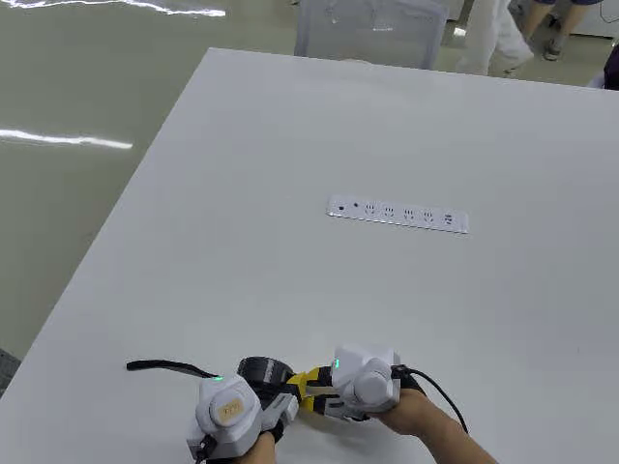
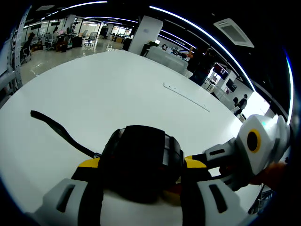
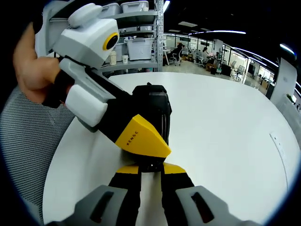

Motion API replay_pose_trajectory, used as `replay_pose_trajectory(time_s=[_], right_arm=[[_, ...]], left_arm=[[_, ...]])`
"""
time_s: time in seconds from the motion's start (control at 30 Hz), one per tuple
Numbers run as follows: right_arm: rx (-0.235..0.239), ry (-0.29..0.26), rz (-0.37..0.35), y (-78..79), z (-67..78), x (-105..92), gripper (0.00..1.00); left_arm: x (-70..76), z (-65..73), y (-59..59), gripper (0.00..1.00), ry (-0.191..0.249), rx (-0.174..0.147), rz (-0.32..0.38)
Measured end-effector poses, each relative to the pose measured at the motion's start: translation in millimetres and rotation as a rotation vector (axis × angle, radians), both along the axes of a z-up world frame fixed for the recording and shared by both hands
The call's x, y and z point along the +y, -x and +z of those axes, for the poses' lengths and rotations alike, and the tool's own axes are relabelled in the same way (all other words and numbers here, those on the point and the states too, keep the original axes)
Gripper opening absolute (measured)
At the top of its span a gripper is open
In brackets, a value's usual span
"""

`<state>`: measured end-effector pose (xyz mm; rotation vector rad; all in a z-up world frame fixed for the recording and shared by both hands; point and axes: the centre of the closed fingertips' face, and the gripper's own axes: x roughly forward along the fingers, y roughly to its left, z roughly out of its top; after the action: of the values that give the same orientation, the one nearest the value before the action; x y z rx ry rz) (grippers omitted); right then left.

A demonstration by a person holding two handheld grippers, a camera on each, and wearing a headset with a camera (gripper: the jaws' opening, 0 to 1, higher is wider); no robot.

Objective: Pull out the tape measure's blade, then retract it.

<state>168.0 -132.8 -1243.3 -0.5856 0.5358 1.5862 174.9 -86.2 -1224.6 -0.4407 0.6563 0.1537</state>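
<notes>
inside the left hand-held gripper, tape measure, blade seemingly hidden

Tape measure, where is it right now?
Head view, near table edge: the tape measure sits in the left gripper's jaws, with the right gripper just beside it and its strap trailing left.

Large white table, matte, left edge running diagonally to far corner. White power strip lying flat toward far right of table. Glossy grey-green floor beyond left edge, streaked with light reflections. Translucent grey chair back at far edge. Metal shelving holding lidded plastic bins. Dark ceiling, long strip lights, white column, distant office chairs.
</notes>
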Motion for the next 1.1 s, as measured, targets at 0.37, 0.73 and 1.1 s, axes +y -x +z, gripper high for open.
replay_pose_trajectory(time_s=[0.37,0.73,1.1], right_arm=[[-0.006,-0.001,-0.041,-2.0,3.9,0.1,0.19],[-0.019,0.003,-0.112,-1.0,15.1,-16.3,0.27],[-0.001,-0.010,-0.243,2.5,24.4,-44.4,0.40]], left_arm=[[0.5,3.7,0.3,0.65,-0.079,0.008,-0.083],[6.6,12.3,10.4,0.72,-0.140,0.012,-0.221],[15.2,31.9,16.9,0.79,-0.154,-0.042,-0.329]])
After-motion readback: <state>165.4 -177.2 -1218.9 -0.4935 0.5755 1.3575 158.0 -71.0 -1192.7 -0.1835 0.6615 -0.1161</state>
